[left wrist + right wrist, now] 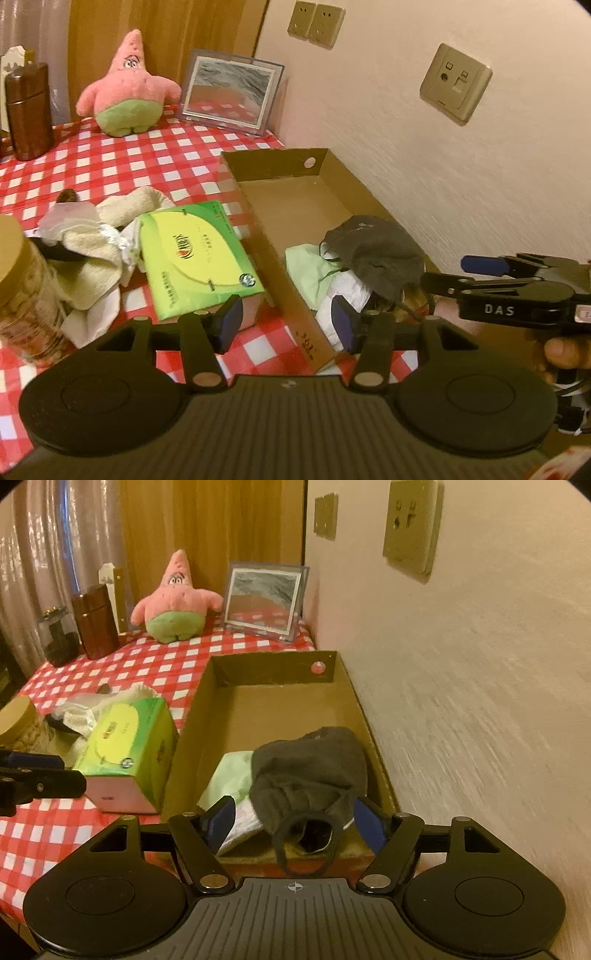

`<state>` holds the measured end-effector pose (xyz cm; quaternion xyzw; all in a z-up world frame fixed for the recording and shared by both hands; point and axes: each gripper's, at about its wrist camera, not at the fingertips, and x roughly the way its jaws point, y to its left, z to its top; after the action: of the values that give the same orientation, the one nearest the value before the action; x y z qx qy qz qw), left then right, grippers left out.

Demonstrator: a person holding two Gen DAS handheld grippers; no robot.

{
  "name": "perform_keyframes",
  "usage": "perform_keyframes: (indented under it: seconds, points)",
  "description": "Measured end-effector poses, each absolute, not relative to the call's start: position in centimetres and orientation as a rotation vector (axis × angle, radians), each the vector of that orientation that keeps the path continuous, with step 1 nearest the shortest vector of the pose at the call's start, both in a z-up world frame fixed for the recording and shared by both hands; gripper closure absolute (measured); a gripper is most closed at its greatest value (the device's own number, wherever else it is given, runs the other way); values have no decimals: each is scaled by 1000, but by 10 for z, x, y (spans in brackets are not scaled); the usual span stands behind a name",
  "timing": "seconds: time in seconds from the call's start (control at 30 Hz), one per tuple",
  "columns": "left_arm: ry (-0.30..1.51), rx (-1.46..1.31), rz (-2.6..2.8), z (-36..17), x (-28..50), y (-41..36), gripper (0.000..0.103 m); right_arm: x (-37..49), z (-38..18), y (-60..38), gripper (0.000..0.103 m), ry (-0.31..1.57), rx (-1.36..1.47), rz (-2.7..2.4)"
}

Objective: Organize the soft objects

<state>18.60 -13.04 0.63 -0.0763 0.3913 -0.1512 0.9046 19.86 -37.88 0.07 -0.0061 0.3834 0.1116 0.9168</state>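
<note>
The dark grey knitted sock (310, 771) lay in the near end of the open brown cardboard box (280, 668), by the wall-side edge of the checked tabletop (147, 664); the right gripper (291, 823) stood wide around it, pads apart from it; the left gripper (288, 321) stood half open, empty, over the box's near left wall.

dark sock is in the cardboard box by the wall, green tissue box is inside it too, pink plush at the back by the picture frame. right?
One thing is off: the green tissue box stands outside the cardboard box, on the checked tablecloth beside its left wall, as the right wrist view shows. The dark sock is inside, and the pink plush is at the back by the picture frame.
</note>
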Motion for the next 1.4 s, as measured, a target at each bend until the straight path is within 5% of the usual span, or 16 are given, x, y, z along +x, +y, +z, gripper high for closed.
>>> perform_keyframes:
  seconds: [0.57, 1.4]
  points:
    - [757, -177, -173, 22, 101, -81, 45, 122, 47, -326, 29, 677, 116, 373]
    - [764, -257, -45, 14, 62, -18, 39, 95, 41, -271, 29, 696, 135, 458]
